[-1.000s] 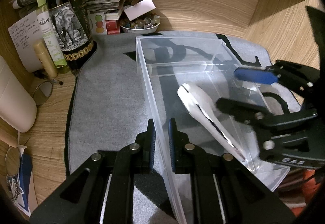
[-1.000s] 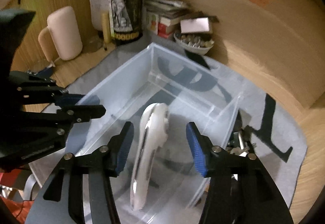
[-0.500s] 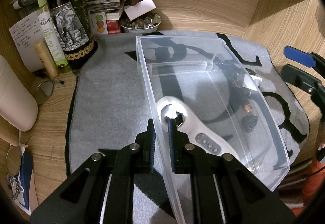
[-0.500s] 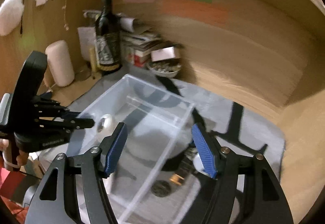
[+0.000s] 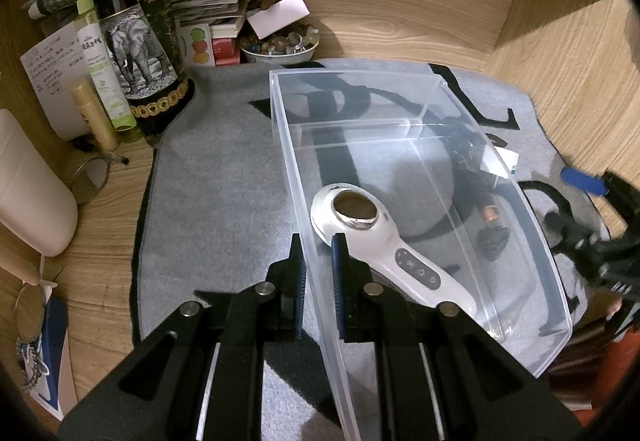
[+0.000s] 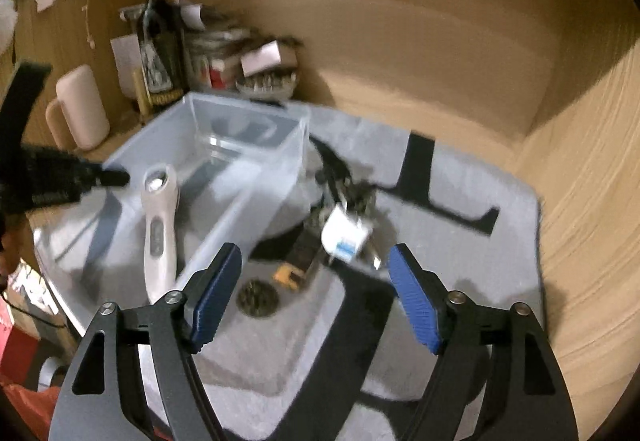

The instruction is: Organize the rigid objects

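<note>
Left gripper [image 5: 318, 261] pinched bin wall [image 5: 316, 281]; right gripper [image 6: 314, 297] fingers empty, opening; should centre over white adapter [image 6: 346, 235] before closing

Left gripper [image 5: 318, 273] clamped, right gripper [image 6: 314, 293] opening

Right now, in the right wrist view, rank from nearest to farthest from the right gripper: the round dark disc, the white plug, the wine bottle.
1. Round dark disc: on the mat, just ahead of the right gripper, toward its left finger.
2. White plug: farther ahead, in the clutter beside the clear bin.
3. Wine bottle: far back left, by the wall.
</note>
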### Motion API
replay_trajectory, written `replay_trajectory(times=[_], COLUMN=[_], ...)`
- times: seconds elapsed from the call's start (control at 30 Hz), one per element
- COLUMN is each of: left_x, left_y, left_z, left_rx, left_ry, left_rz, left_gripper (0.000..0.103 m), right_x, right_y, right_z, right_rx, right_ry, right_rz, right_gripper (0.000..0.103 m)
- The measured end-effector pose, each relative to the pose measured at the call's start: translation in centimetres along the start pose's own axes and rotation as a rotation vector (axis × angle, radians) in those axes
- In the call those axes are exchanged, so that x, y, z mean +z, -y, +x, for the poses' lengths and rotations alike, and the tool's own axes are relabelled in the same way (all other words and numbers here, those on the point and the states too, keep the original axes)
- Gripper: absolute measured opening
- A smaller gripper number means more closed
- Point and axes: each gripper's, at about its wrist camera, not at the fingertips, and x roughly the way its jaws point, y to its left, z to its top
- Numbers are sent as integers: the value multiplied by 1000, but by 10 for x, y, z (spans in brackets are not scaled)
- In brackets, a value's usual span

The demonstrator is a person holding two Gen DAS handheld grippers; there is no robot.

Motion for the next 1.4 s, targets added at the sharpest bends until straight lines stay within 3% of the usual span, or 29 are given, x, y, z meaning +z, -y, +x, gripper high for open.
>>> replay_trajectory(times=[0.13,0.27,0.47,0.63,0.77,0.87,1.07,1.4], left_x=[0,0,-3,-3,-4,-5,-4,-3], left_y=[0,-3,-5,-6,-4,-4,-5,-5], left_z=[0,0,-2,-2,-1,2,2,-3], left_rx=[3,0,15,12,21,14,5,-2], left_ry=[-4,-8,-3,-8,-9,-18,-16,0], left_rz=[-5,-21,-33,-36,-21,-23,-24,-20], left_gripper=[12,9,9,9,9,9,9,8], right_x=[-16,-22,-22,-19,-19,-20,-16,22], right_y=[-4,-9,-16,-21,-21,-18,-9,-10], right_z=[16,30,43,54,58,55,36,-13], right_rx=[47,115,159,172,173,168,123,87], right_ry=[-54,-96,-117,-132,-129,-125,-85,84], right_rz=[2,0,-16,-40,-49,-33,-19,-27], right_gripper=[73,55,51,46,32,32,32,32])
